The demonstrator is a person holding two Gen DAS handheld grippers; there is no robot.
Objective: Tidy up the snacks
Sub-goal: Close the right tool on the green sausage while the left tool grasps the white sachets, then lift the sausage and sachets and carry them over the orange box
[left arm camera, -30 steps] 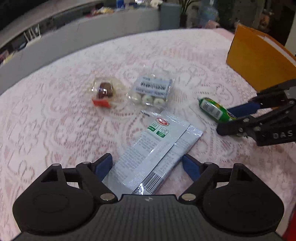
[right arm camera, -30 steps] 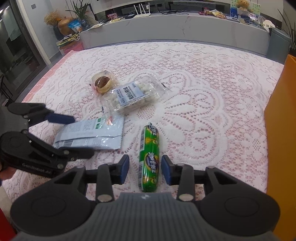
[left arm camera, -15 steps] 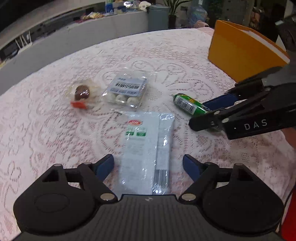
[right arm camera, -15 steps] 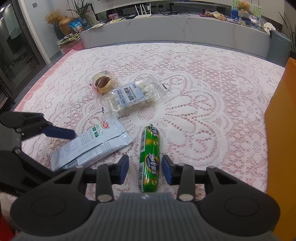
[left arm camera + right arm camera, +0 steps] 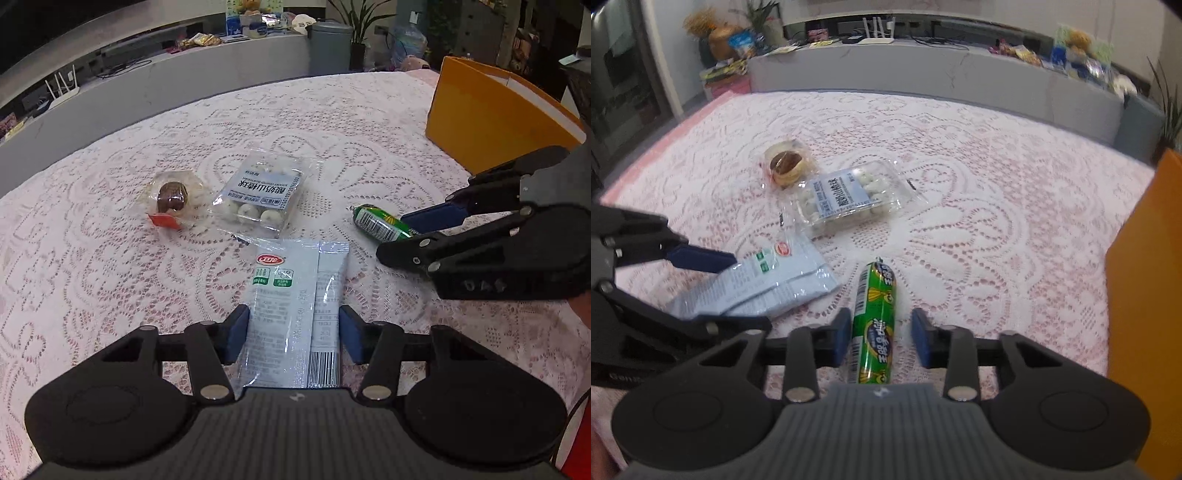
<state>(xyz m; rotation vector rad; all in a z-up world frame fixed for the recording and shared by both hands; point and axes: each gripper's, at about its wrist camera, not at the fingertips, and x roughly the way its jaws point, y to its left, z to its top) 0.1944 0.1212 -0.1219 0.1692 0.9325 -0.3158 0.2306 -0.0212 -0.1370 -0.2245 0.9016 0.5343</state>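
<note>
Pink table under white lace cloth (image 5: 110,258).

Far left: small round brown-topped pastry in clear wrapper with a red tab (image 5: 171,197), flat on the cloth. Just right of it, nearly touching: clear plastic tray of white round candies with a pale blue label (image 5: 260,195).

Near centre: flat silver-grey foil snack pouch with red logo and green marks (image 5: 295,295), lying between the blue pads of the left gripper (image 5: 293,334). Jaws closing; left pad at the pouch's edge, right pad just beside the other edge; firm pressure not evident, pouch flat on the cloth.

Right of the pouch, apart from it: green plastic-cased sausage stick with barcode (image 5: 873,325), lying lengthwise between the right gripper's (image 5: 881,341) blue pads. Jaws closing; left pad at the sausage's side, a visible gap on the right pad's side. Sausage on the cloth.

Far right: orange cardboard box (image 5: 487,118), standing at the table's edge, well apart from the snacks.
</note>
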